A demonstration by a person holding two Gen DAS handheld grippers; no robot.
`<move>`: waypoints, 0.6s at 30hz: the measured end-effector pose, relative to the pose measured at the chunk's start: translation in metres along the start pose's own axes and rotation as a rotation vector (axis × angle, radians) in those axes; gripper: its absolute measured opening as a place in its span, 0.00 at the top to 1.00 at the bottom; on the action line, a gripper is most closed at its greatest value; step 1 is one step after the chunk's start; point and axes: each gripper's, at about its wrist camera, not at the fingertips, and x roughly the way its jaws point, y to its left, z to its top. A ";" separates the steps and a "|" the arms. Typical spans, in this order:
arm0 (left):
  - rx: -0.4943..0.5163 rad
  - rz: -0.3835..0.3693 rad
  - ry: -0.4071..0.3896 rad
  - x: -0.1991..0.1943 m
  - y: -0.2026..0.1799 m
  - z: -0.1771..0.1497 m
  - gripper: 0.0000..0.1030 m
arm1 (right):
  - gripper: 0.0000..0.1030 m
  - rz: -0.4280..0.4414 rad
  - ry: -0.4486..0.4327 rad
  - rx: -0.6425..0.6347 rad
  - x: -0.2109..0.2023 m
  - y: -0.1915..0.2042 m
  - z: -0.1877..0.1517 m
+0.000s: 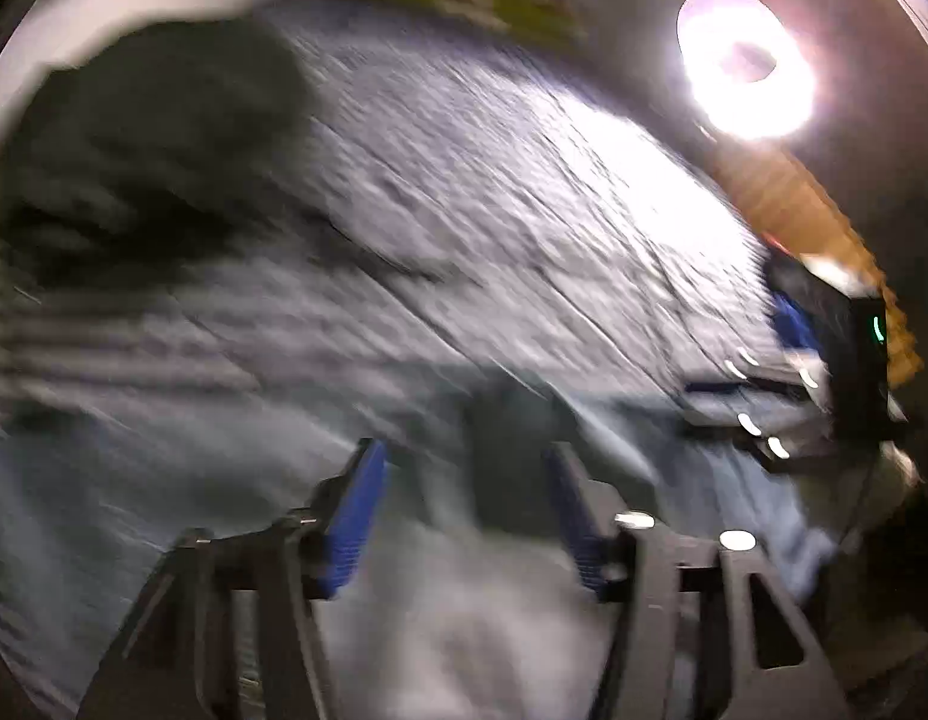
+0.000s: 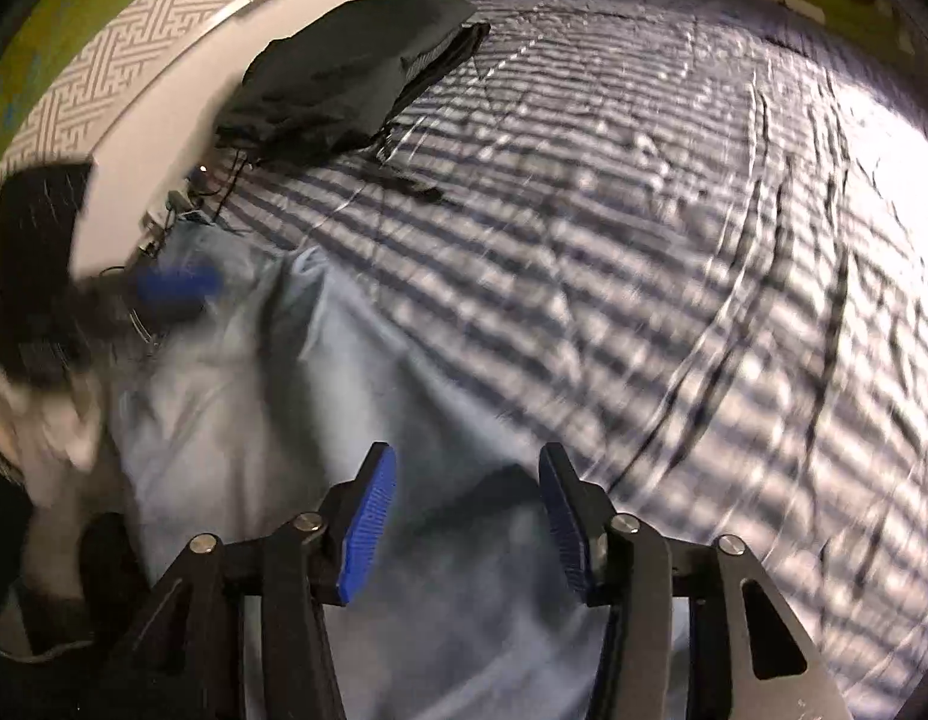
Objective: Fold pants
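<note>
Here, smooth pale-blue pants (image 2: 236,420) on ribbed striped bedcover (image 2: 643,210), crumpled black bundle (image 2: 344,78).

The pants (image 2: 236,420) lie on the bed (image 2: 643,240), lower left of frame. A bundle of clothing (image 2: 344,78) sits upper left, at the bed's edge.

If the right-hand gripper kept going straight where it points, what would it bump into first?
Most likely the light blue pants lying right under the open right gripper, with the striped bedcover just beyond; depth is unclear.
</note>
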 end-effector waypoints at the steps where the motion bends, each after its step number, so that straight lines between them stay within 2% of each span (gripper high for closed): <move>1: 0.003 0.084 -0.007 0.000 0.012 0.008 0.39 | 0.52 -0.001 0.006 -0.018 0.003 -0.003 0.003; 2: -0.002 0.132 0.002 0.004 0.023 0.013 0.40 | 0.51 0.001 0.015 -0.028 0.006 -0.005 0.005; 4: -0.025 0.169 0.052 0.019 0.044 0.016 0.40 | 0.50 0.007 0.046 -0.048 0.015 -0.004 0.006; 6: 0.014 0.217 0.108 0.041 0.055 0.007 0.49 | 0.54 0.039 0.057 -0.055 0.017 -0.004 0.002; 7: 0.032 0.228 0.098 0.043 0.057 -0.001 0.50 | 0.76 0.040 0.051 -0.062 0.017 -0.001 -0.001; 8: 0.047 0.234 0.070 0.043 0.056 -0.005 0.50 | 0.89 0.019 0.048 -0.077 0.016 0.002 -0.004; 9: 0.044 0.240 0.051 0.043 0.056 -0.007 0.50 | 0.97 0.014 0.049 -0.088 0.013 0.003 -0.008; 11: 0.038 0.234 0.035 0.042 0.058 -0.009 0.50 | 0.97 0.048 0.025 -0.083 0.006 -0.001 -0.016; 13: 0.038 0.235 0.035 0.042 0.058 -0.008 0.50 | 0.97 -0.042 0.034 -0.071 0.012 -0.009 -0.020; 15: 0.037 0.260 0.037 0.039 0.051 -0.005 0.50 | 0.96 -0.040 0.054 -0.036 0.017 -0.016 -0.020; 17: 0.041 0.286 0.017 0.036 0.042 -0.003 0.50 | 0.82 -0.066 0.041 -0.013 0.011 -0.019 -0.019; 18: 0.041 0.294 -0.009 0.032 0.034 -0.001 0.51 | 0.69 -0.094 0.020 -0.013 0.002 -0.018 -0.020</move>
